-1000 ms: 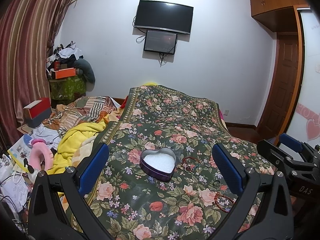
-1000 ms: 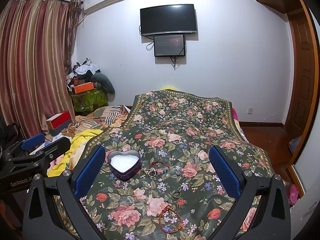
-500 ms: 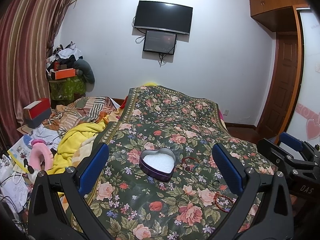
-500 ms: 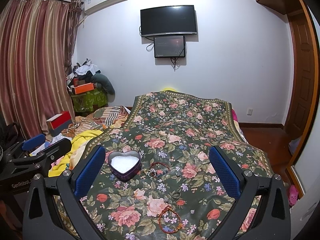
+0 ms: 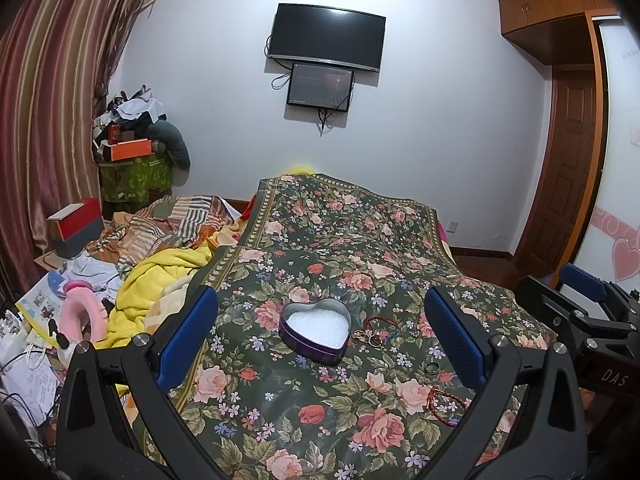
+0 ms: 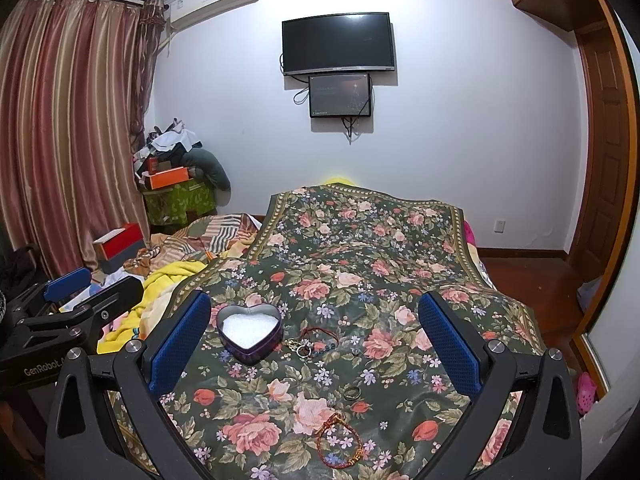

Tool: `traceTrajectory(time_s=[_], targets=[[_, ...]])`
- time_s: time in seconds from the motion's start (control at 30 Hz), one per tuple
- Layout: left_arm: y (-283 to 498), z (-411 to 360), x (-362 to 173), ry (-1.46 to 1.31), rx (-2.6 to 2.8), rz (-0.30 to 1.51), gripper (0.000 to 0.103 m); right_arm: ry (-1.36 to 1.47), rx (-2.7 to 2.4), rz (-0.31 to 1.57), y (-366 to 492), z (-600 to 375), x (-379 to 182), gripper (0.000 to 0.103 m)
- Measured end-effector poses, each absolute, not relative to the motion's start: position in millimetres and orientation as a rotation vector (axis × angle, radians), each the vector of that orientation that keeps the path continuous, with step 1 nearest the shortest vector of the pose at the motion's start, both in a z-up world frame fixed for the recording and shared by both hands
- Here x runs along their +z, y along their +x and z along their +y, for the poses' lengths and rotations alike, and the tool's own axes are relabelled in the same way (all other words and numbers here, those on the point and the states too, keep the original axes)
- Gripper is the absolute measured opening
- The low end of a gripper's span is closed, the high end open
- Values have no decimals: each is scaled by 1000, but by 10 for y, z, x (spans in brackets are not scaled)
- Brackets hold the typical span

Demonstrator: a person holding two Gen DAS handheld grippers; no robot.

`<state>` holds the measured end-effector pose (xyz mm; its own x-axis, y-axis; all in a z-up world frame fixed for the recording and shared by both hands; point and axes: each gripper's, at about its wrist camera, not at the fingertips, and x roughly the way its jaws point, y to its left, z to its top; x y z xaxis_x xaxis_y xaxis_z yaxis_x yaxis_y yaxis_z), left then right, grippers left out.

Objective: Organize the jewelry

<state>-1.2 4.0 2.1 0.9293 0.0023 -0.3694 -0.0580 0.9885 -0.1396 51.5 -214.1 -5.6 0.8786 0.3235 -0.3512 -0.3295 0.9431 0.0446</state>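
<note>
Purple tin [image 6: 249, 333] sits lidless at our eleven o'clock to take the rings [image 6: 301, 348]; both grippers [image 5: 320, 332] [image 6: 314, 334] gape wide, empty.

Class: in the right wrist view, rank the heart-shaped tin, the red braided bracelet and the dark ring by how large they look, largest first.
1. heart-shaped tin: clearly largest.
2. red braided bracelet: smaller, though it lies nearer the camera, which enlarges it.
3. dark ring: smallest.
</note>
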Motion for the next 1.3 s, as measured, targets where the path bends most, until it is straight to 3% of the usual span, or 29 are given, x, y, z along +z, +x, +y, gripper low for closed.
traceTrajectory(time_s=[0.9,1.3], targets=[[-13,37,68,-124,33,389,103,-37,325,398,570,-2167,-102,103],[274,-106,-269,-60,-31,562,103,-102,277,621,795,-2354,-608,103]])
